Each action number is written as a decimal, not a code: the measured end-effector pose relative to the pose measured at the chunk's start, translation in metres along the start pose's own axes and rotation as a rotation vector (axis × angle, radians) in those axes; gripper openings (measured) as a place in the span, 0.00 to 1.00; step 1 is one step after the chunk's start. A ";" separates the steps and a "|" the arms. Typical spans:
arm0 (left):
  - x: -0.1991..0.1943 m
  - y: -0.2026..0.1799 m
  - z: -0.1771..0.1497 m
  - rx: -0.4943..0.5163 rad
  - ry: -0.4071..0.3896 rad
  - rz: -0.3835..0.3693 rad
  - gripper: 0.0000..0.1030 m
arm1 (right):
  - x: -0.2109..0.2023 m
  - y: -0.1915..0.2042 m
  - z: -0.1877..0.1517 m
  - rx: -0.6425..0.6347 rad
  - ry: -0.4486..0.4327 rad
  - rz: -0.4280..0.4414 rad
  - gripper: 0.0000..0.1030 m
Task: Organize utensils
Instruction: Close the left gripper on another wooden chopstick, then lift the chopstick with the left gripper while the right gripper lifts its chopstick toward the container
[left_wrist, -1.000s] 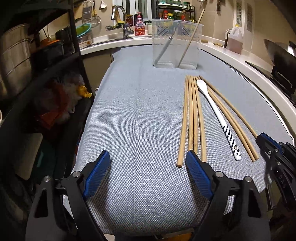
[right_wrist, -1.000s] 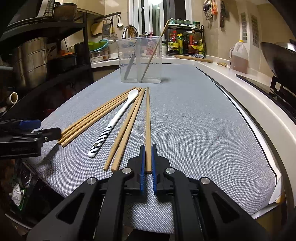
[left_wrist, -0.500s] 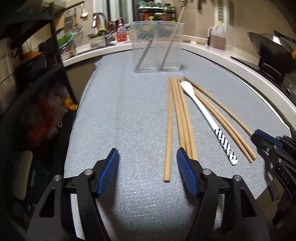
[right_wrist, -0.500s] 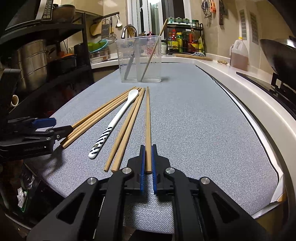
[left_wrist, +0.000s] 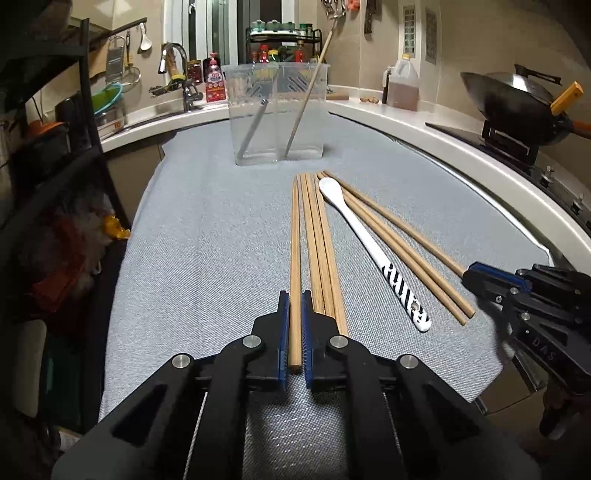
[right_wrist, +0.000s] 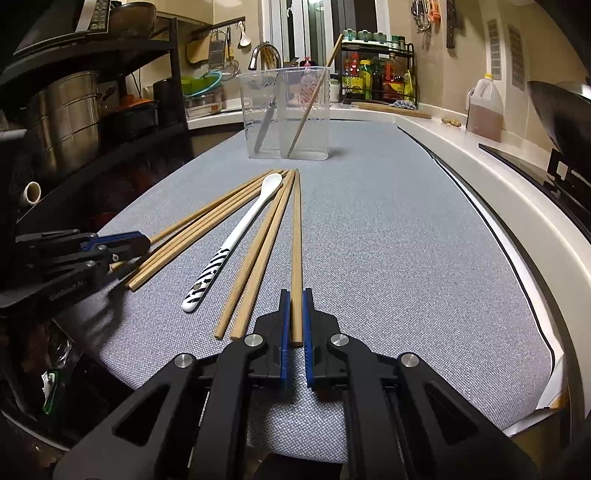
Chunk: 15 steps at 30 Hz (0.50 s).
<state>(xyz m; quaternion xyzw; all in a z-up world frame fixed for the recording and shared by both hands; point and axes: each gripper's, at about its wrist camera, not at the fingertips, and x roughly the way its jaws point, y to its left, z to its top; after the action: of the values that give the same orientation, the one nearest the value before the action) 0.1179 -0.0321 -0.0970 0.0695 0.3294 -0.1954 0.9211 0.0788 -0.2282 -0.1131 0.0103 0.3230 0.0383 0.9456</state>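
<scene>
- Left wrist view: our left gripper (left_wrist: 294, 325) pinches the near end of the leftmost chopstick (left_wrist: 294, 240) lying on the grey mat (left_wrist: 207, 229), apart from the bundle of chopsticks (left_wrist: 321, 251) beside it. The clear holder (left_wrist: 277, 114) stands beyond.
- It looks light, stiff and smooth, so we judge an end grip may let it swing.
- Right wrist view: our right gripper (right_wrist: 295, 321) is clamped on the rightmost chopstick (right_wrist: 296, 236)'s near end; the white spoon (right_wrist: 240, 236), likely ceramic and fragile, lies between the sticks.
</scene>
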 end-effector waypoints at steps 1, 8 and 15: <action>-0.006 0.001 0.002 -0.005 -0.012 -0.002 0.06 | -0.002 0.000 0.000 0.002 0.000 0.000 0.06; -0.043 0.004 0.018 -0.003 -0.109 0.002 0.06 | -0.026 0.007 0.014 -0.018 -0.061 -0.016 0.06; -0.079 -0.001 0.042 0.010 -0.211 -0.008 0.06 | -0.056 0.012 0.036 -0.042 -0.150 -0.020 0.07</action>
<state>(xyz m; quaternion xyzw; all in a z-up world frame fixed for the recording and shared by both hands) 0.0861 -0.0187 -0.0138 0.0517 0.2300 -0.2069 0.9495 0.0561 -0.2204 -0.0498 -0.0097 0.2505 0.0349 0.9674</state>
